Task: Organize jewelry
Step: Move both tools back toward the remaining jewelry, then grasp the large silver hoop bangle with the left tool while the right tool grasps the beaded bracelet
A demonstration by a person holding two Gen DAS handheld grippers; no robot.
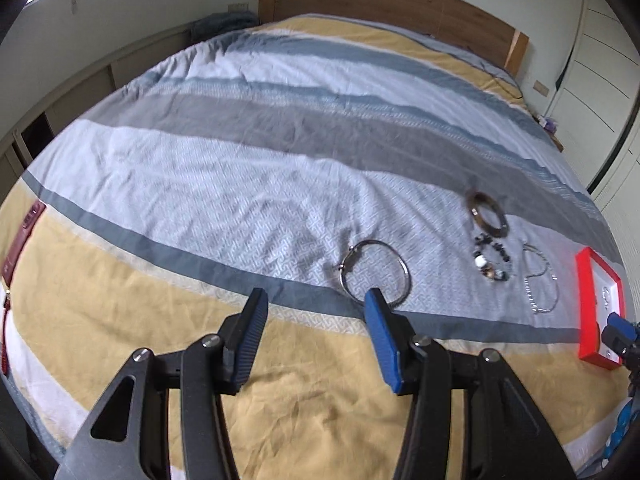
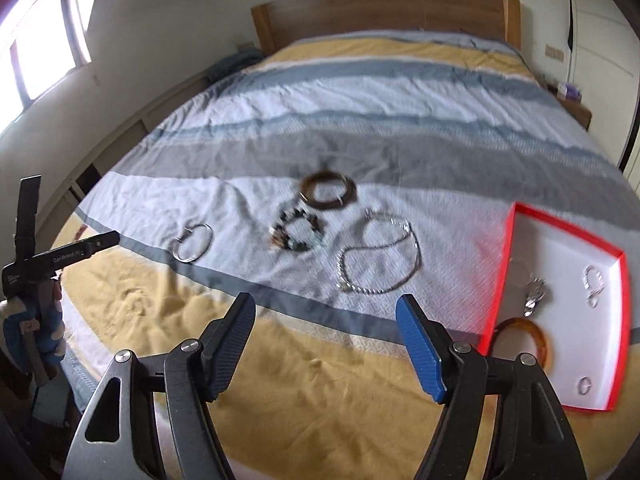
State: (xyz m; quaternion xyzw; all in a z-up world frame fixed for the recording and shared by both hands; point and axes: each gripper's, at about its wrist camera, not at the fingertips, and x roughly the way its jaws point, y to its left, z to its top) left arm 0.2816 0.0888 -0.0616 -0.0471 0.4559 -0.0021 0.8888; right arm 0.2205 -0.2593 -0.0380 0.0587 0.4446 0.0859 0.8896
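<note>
On the striped bedspread lie a silver bangle, a brown bangle, a dark beaded bracelet and a silver chain necklace. A red-rimmed tray at the right holds an amber bangle, a ring and small silver pieces. My left gripper hangs open and empty just short of the silver bangle; its right finger hides the bangle's near rim. My right gripper is open and empty, short of the chain necklace.
The wooden headboard stands at the bed's far end. Low cabinets run along the left wall, and white wardrobe doors stand on the right. A gloved hand holds the left gripper's handle at the left edge of the right wrist view.
</note>
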